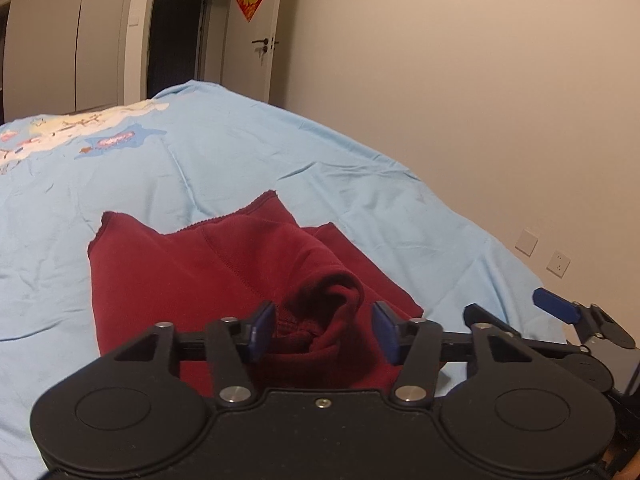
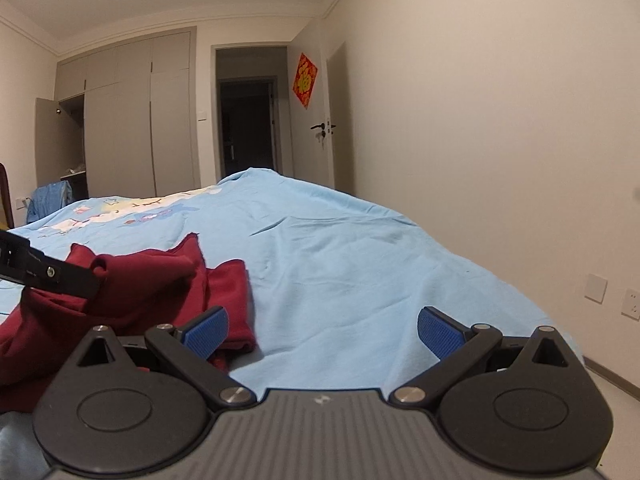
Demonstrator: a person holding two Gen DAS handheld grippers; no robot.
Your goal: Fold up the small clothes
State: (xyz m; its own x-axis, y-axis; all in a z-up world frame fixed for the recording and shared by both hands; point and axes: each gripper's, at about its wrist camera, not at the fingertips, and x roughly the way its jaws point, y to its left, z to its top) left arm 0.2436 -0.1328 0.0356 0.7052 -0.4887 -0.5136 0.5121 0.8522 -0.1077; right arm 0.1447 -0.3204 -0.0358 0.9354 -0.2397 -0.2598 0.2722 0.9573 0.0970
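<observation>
One garment (image 1: 224, 272), dark red, lies on the sheet (image 1: 240, 160) part-folded, sides seemingly turned in; the left gripper (image 1: 322, 330) has jaws apart around a raised cuff-like bunch; the right gripper (image 2: 322, 330) gapes empty, cloth at its left jaw; final folds remain.

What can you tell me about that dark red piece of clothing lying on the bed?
The dark red garment looks like soft, fleecy knit with stitched seams and ribbed edging. It lies partly folded in rumpled layers on the light blue bedsheet, one corner sticking up. A bunched, cuff-like fold rises between the open fingers of the left gripper. The open right gripper is at its right edge.
</observation>
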